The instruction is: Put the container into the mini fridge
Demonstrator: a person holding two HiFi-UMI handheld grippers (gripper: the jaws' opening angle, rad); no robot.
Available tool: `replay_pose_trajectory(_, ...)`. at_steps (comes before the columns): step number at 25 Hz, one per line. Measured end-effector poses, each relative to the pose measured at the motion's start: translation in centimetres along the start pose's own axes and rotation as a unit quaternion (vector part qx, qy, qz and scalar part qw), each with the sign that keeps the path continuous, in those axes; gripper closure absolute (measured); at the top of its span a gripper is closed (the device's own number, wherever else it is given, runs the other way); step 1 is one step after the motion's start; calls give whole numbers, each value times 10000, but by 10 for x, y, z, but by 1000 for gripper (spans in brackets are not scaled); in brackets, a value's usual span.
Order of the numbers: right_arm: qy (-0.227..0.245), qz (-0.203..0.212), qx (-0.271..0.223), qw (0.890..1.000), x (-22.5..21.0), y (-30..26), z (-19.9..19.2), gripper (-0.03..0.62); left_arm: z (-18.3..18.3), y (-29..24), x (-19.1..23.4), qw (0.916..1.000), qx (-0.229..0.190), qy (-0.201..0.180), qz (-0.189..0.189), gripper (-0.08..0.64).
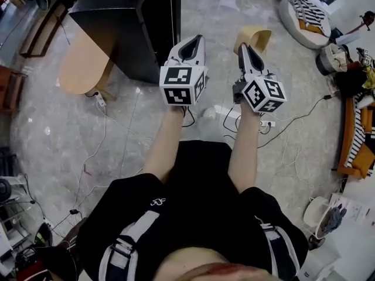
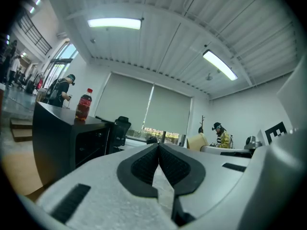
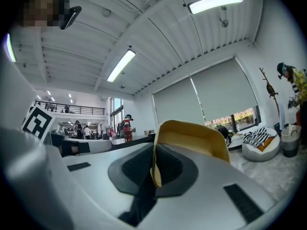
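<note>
The container is a tan, open-topped cup. My right gripper is shut on its wall and holds it above the floor. In the right gripper view the container stands up between the black pads, rim clamped at the right gripper. The black mini fridge stands ahead and to the left, next to the left gripper. In the left gripper view the left gripper is shut with nothing in it, and the mini fridge rises at left with a red bottle on top. Whether the fridge door is open I cannot tell.
A round-ended wooden table adjoins the fridge. Cables and a power strip lie on the floor in front of my feet. A white beanbag sits far right, clutter along the right edge. People and an office chair stand farther off.
</note>
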State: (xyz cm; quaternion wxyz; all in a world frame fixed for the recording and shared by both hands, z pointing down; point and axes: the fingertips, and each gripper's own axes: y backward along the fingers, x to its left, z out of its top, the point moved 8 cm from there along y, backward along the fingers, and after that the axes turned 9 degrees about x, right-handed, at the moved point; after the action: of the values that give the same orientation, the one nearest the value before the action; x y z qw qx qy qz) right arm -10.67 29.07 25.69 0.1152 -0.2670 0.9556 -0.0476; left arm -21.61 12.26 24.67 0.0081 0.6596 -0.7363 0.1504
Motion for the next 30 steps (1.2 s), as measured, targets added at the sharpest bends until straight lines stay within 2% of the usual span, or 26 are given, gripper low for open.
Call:
replay_pose_trajectory(7,-85,228,-110,9996,-67,-92,14,572,17,-97,30,9996,-29,-91,266,554)
replay_pose_trajectory(15,-75,442,-175,9988,-184,-222,74,573,68,-260,51,9987,-95,-48,502,554)
replay_pose_trajectory(20,-221,533,-66,9983,-241,-282,85,572,80,-331,54,9981,-45,-76,603,554)
replay_pose_trajectory(24,-335,643,37,9974,-258,-316,83,572,83,-362,67,9952,179,-433,855,554)
replay_pose_trajectory(30,-361,767,471,9953,-262,-358,66,572,71,-396,100,9941,492,-90,958,554)
